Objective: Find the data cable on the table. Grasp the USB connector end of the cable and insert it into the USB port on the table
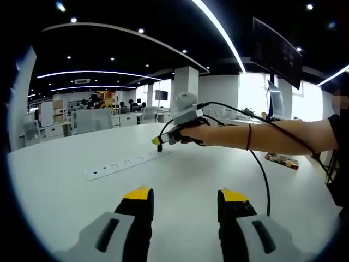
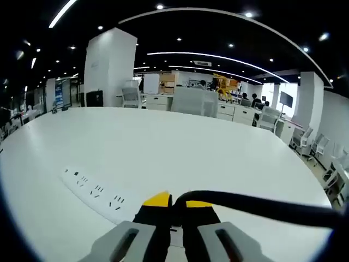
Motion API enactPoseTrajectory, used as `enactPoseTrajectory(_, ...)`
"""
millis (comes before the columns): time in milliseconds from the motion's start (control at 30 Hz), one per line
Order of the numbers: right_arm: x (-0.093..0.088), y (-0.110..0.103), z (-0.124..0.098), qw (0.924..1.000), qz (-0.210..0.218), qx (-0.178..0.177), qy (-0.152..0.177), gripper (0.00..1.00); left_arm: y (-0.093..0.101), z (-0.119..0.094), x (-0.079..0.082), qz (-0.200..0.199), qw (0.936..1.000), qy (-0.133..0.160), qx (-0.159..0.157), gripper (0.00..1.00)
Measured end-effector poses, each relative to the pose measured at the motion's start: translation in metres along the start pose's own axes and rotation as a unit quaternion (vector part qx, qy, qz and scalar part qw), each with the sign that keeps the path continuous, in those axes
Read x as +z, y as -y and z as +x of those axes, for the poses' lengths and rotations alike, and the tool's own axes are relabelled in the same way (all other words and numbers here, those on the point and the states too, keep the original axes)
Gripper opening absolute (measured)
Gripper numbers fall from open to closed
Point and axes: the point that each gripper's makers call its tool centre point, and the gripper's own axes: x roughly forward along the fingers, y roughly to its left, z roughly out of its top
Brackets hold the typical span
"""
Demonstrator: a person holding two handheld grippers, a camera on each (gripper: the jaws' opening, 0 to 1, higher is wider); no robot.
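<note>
1. Left gripper view: strip lies flat on the white table, at 10 o'clock from the left gripper. Its jaws are spread with nothing between them.
2. At 12 o'clock: right gripper in a hand, tip at the strip's far end. Can't tell if they touch.
3. Right gripper view: strip runs from 9 o'clock in under the right gripper.
4. Its jaws pinch the black cable, which trails off to 3 o'clock. Connector end is hidden.
</note>
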Motion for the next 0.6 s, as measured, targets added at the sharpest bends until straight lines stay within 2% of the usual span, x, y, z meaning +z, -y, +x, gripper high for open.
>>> enactPoseTrajectory(100,0.0004,0.0020,0.0006,1.0000,0.003,0.006,0.004,0.08,-0.0004,0.0002,0.0004,-0.001,1.0000,0.000,0.001,0.47)
enactPoseTrajectory(233,0.0015,0.0043,0.0020,0.9972,0.065,0.028,0.026,0.07,-0.0001,0.0003,0.0006,0.001,1.0000,-0.001,0.001,0.47)
enactPoseTrajectory(367,0.0012,0.0022,0.0000,0.9982,0.047,0.024,0.028,0.08,-0.0013,0.0003,0.0031,0.004,1.0000,0.002,0.004,0.47)
enactPoseTrajectory(600,0.0025,0.0035,0.0012,0.9986,0.040,0.020,0.026,0.08,-0.0079,0.0012,0.0040,0.002,0.9999,0.004,0.015,0.47)
